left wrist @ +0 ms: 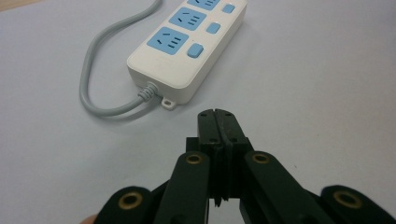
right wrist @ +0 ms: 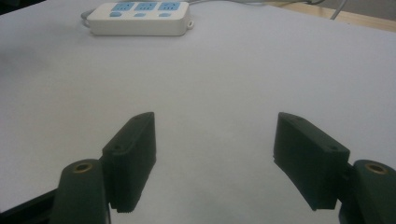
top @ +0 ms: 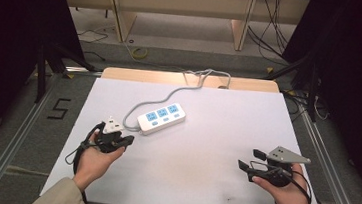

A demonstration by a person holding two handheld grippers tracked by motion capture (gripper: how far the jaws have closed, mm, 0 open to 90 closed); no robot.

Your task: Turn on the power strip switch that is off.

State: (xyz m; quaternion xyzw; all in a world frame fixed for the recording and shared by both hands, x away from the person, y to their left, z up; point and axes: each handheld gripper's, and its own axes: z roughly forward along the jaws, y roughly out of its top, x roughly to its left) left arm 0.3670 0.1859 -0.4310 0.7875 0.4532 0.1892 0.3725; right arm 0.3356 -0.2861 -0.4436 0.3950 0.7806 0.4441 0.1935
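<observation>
A white power strip (top: pixel 161 117) with three blue sockets and blue switches lies on the white table sheet (top: pixel 204 149), left of centre, its grey cord (top: pixel 190 85) running off the far edge. My left gripper (top: pixel 126 140) sits just in front of the strip's cord end, shut with its two pads pressed together and nothing between them. The left gripper view has the strip (left wrist: pixel 189 44) close ahead of the closed left gripper (left wrist: pixel 218 122). My right gripper (top: pixel 251 159) rests at the right front, open and holding nothing. The strip (right wrist: pixel 139 17) lies far beyond the open right gripper (right wrist: pixel 215 135).
Bare sheet spreads between the two hands and around the strip. A strip of wooden tabletop (top: pixel 136 74) shows past the sheet's far edge. Metal rails (top: pixel 12 136) run along both sides, with cables (top: pixel 271 30) on the floor behind.
</observation>
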